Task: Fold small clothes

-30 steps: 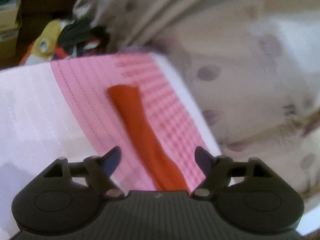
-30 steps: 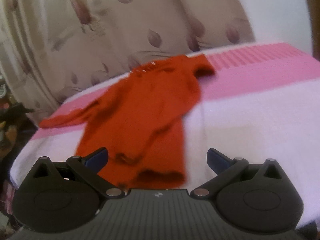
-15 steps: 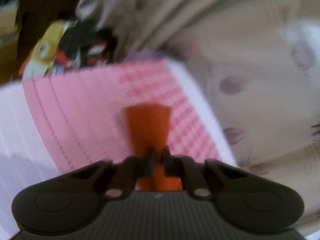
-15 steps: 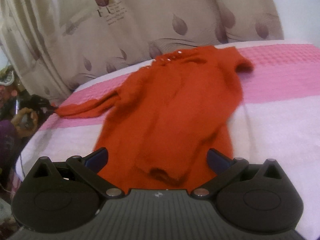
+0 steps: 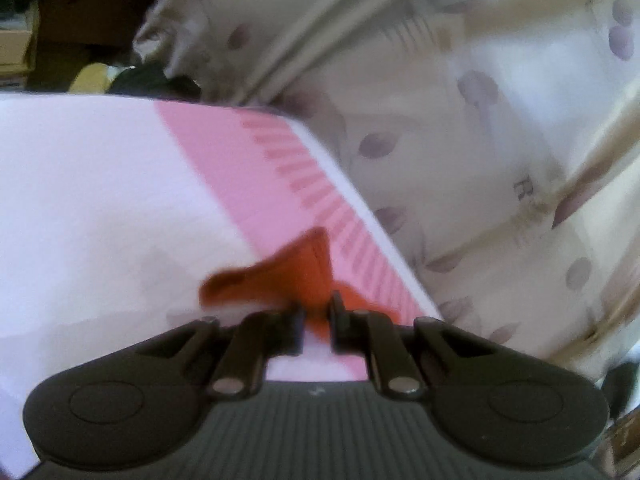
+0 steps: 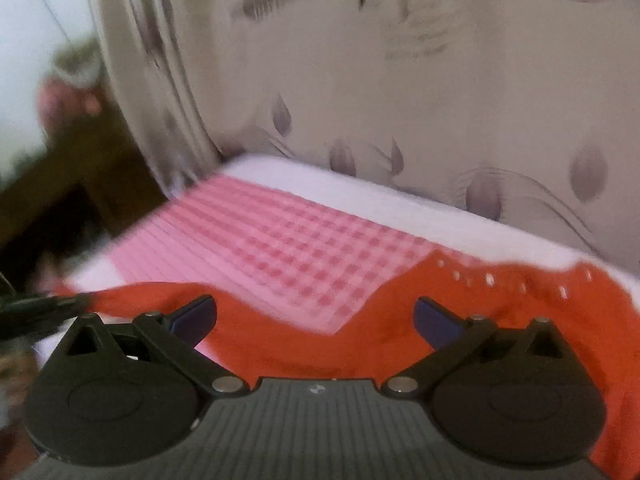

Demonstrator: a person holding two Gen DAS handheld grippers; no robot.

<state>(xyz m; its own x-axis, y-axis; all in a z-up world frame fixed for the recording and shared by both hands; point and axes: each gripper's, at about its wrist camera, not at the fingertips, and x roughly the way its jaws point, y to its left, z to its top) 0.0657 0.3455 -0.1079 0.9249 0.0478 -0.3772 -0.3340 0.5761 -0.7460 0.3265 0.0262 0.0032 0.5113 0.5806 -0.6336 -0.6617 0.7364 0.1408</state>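
A small orange-red knit top (image 6: 500, 312) lies on a pink and white cloth (image 6: 288, 248). Its long sleeve (image 6: 256, 332) stretches left across the cloth. My left gripper (image 5: 316, 320) is shut on the sleeve's cuff (image 5: 296, 276) and holds it above the cloth (image 5: 120, 200). It also shows at the left edge of the right wrist view (image 6: 44, 308), at the sleeve's end. My right gripper (image 6: 316, 320) is open and empty, low over the sleeve near the shoulder. White buttons (image 6: 490, 279) dot the neckline.
A beige curtain with purple leaf prints (image 6: 400, 100) hangs right behind the surface's far edge; it also shows in the left wrist view (image 5: 480, 140). Dark furniture and clutter (image 5: 100, 72) lie past the left end.
My left gripper closed on the sleeve cuff and lifted it. My right gripper moved forward and left over the top, still open.
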